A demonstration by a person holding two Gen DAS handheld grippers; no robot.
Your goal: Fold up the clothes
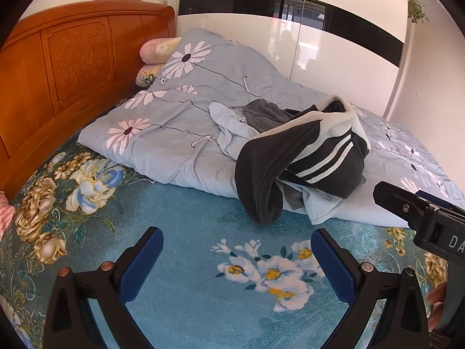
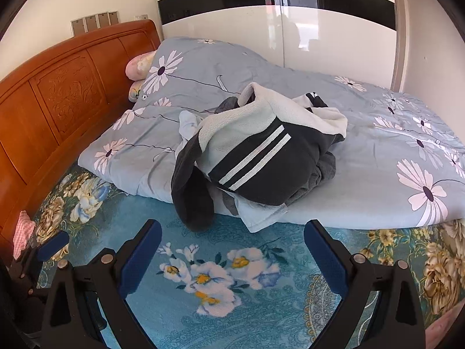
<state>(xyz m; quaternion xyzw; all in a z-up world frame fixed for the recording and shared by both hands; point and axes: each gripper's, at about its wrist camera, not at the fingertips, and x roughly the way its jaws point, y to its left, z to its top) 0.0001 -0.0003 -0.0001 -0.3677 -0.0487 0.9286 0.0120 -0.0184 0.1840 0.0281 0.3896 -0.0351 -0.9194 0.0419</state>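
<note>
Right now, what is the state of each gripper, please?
Left gripper: open, holding nothing.
Right gripper: open, holding nothing.

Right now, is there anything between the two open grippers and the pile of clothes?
Nothing visible. Both the left gripper and the right gripper are open above bare bedsheet, and the dark sleeve of the clothes hangs onto the sheet just ahead of them, off the quilt.
</note>
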